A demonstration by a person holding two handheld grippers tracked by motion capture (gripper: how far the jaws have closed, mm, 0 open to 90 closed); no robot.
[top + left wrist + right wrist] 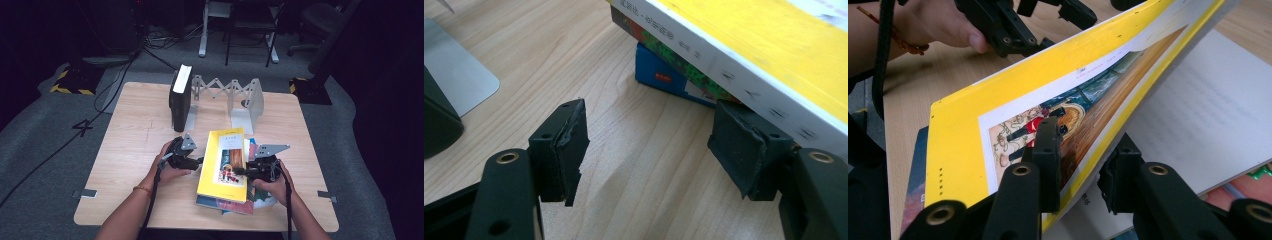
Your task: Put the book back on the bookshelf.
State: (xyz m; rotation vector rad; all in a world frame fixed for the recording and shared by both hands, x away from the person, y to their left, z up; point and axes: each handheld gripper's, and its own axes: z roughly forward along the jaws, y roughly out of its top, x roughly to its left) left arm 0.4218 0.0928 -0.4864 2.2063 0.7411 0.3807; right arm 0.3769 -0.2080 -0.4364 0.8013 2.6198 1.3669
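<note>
Your right gripper (pixel 1075 165) pinches the yellow book's (pixel 224 162) cover at its right edge; your left gripper (pixel 649 145), jaws spread, sits at the spine.

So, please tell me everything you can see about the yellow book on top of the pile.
The yellow book is a thin paperback with a glossy yellow cover, a framed colour picture and a white spine with printed characters. It lies on top of a small pile of books on the wooden table. The right gripper is shut on its front cover, lifting it off the white pages. The left gripper stands open beside the spine.
</note>
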